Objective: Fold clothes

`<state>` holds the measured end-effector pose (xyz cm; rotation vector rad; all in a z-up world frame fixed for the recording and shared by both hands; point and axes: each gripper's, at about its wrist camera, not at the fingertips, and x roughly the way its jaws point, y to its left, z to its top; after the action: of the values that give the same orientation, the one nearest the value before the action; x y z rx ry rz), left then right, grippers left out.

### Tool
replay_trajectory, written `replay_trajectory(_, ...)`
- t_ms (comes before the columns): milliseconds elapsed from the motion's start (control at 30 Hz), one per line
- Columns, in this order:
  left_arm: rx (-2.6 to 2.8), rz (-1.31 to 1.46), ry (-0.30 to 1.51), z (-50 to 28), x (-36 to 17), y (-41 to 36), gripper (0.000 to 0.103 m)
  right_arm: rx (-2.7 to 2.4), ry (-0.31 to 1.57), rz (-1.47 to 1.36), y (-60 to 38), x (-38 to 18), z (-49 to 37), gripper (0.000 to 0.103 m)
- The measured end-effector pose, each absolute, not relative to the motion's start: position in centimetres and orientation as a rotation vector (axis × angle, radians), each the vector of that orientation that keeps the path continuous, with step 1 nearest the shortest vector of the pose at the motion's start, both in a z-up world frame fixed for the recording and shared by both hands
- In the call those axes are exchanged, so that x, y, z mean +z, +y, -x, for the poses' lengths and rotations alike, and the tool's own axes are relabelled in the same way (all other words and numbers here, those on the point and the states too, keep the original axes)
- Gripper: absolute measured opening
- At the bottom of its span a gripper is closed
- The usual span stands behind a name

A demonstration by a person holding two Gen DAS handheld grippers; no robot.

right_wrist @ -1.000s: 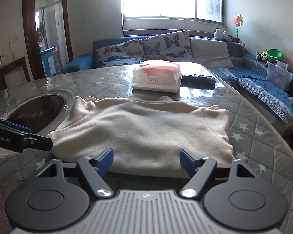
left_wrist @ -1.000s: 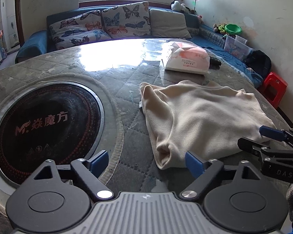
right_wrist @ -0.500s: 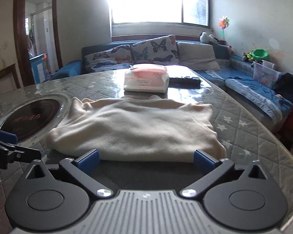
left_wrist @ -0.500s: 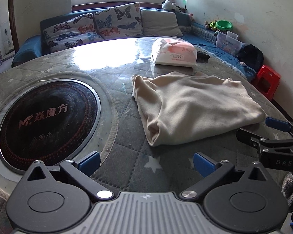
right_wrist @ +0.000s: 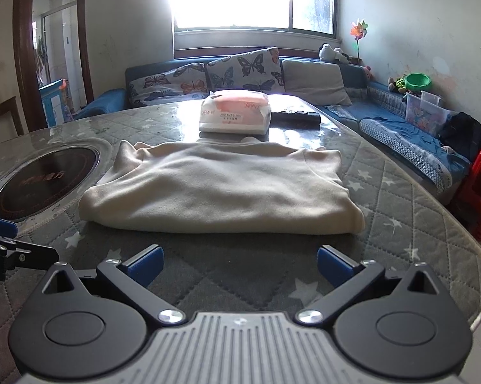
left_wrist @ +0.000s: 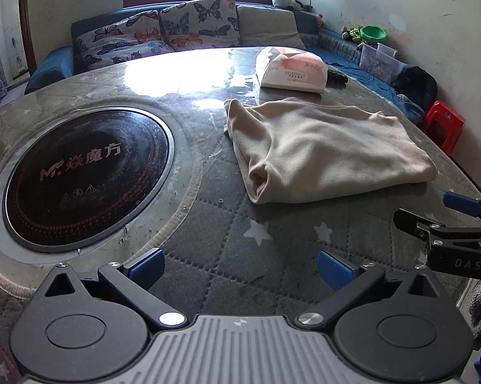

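A cream garment (left_wrist: pixel 323 150) lies folded in a flat rectangle on the quilted table; it also shows in the right wrist view (right_wrist: pixel 221 188). My left gripper (left_wrist: pixel 240 267) is open and empty, back from the garment's near left corner, above the table. My right gripper (right_wrist: pixel 238 264) is open and empty, a short way back from the garment's near folded edge. The right gripper also shows at the right edge of the left wrist view (left_wrist: pixel 432 214). The left gripper's tip shows at the left edge of the right wrist view (right_wrist: pixel 10 246).
A round black induction plate (left_wrist: pixel 80 176) is set into the table left of the garment. A pink and white tissue pack (right_wrist: pixel 234 115) and a black remote (right_wrist: pixel 296 116) lie behind the garment. A sofa with butterfly cushions (right_wrist: pixel 240 70) stands beyond. A red stool (right_wrist: pixel 480 188) is at the right.
Both grippers have drawn back from the garment toward the table's near edge and opened wider. The garment lies still, folded, free of both grippers.
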<state>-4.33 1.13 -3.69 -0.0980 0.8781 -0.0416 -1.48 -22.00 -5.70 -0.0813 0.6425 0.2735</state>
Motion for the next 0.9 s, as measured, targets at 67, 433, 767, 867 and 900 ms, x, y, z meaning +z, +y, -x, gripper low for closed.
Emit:
replay_trajectory(67,-0.045,0.098,0.878,4.5,-3.7,1.0,0.103,0.272,0.641,0.084,-21.9,-5.7,1.6,0.103)
replay_trajectory(433,-0.022,0.078,0.882,4.8,-4.4,0.7,0.103,0.259,0.659,0.091,-21.7,-6.2,1.8,0.103)
replay_trajectory(767,-0.019,0.048,0.876,5.2,-4.6,0.0,0.103,0.256,0.667,0.088,-21.5,-6.3,1.9,0.103)
replay_trajectory(867,-0.02,0.039,0.876,5.3,-4.6,-0.2,0.103,0.256,0.665,0.088,-21.5,-6.3,2.1,0.103)
replay_trajectory(900,-0.02,0.036,0.876,5.4,-4.6,-0.3,0.103,0.256,0.666,0.087,-21.5,-6.3,2.1,0.103)
